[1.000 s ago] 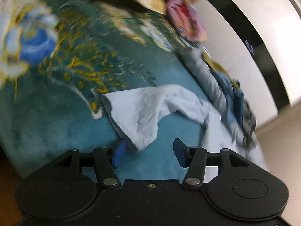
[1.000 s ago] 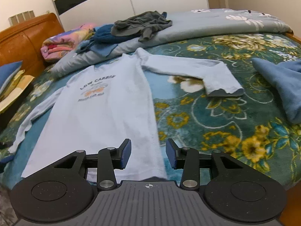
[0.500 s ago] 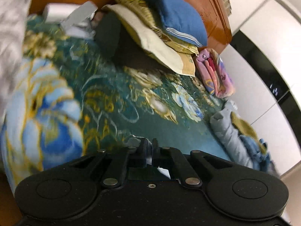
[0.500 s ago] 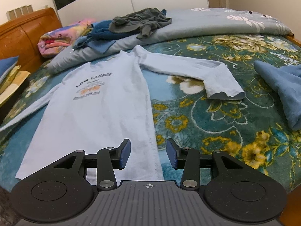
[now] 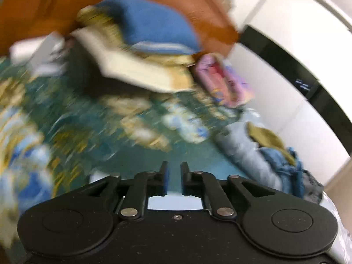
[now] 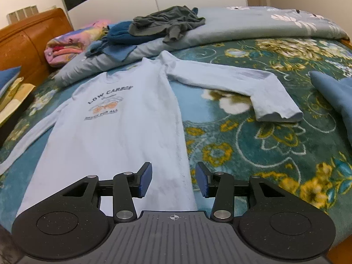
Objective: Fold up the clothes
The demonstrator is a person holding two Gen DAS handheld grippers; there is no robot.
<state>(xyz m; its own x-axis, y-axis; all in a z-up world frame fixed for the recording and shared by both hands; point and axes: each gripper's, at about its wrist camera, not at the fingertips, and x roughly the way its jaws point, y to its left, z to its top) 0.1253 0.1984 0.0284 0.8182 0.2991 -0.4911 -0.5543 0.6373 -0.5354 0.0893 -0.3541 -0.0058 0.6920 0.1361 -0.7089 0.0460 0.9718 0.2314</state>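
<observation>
We see a pale blue long-sleeved shirt [image 6: 114,136] lying face up and flat on the flowered bedspread [image 6: 253,154], directly ahead of the right tongs [image 6: 173,179]. Its hem runs beneath those tongs, its collar points away from them, and one sleeve [image 6: 237,88] stretches ahead and to their right, bent at the elbow, with the cuff lying on the bedspread. The right tongs hang just above the hem with jaws spread, holding nothing. The left tongs [image 5: 174,179] show a narrow gap between the jaws; pale cloth appears below them, but the view is blurred and we cannot tell whether any of it is pinched.

We judge the shirt light, soft and limp: it will sag from any single hold and drag on the plush bedspread rather than slide. A doubled edge gives the surest grip, so we favour the cuff, the shoulder seam or the hem corner nearest the right tongs. A pile of other clothes [image 6: 158,26] lies well beyond the collar, clear of the work.
</observation>
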